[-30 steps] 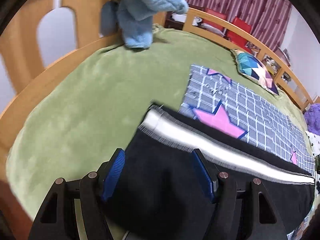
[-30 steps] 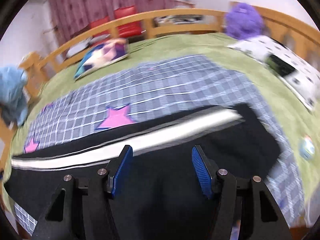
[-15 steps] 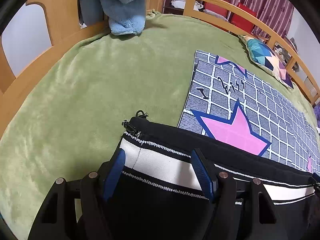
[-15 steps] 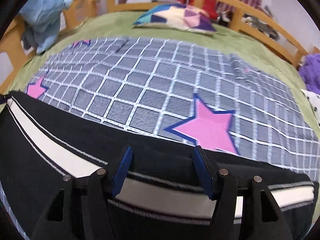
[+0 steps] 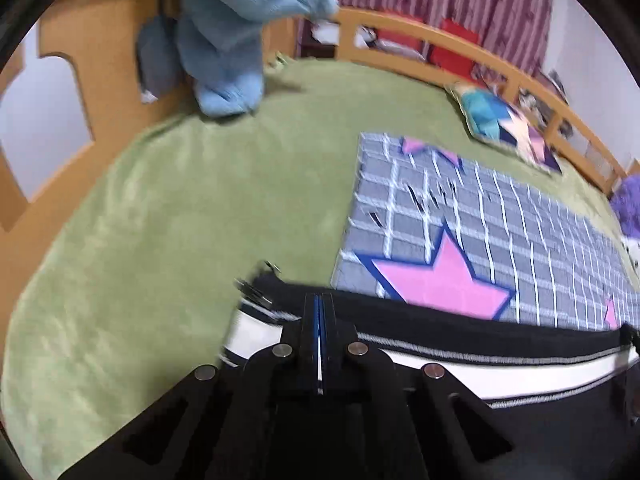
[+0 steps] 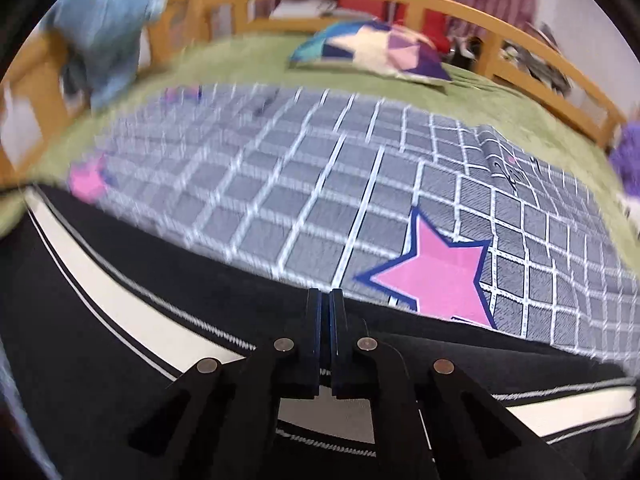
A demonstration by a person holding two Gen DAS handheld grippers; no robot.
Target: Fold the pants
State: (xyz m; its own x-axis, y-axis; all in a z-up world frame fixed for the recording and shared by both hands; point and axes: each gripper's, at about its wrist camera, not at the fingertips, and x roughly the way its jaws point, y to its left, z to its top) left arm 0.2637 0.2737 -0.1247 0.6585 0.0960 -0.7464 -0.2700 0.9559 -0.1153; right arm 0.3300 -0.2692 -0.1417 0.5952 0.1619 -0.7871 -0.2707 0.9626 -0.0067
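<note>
Left hand-held gripper (image 5: 319, 320) pinched flat on black pants (image 5: 460, 328), at white stripe. Right hand-held gripper (image 6: 325, 320) likewise clamped. Fuzzy green bed (image 5: 180, 208) underneath.

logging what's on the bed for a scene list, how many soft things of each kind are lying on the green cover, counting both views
black pants: 1
grey checked star blanket: 1
patchwork cushion: 1
blue plush toy: 1
purple plush toy: 1, partly cut off at the frame edge
total: 5
</note>
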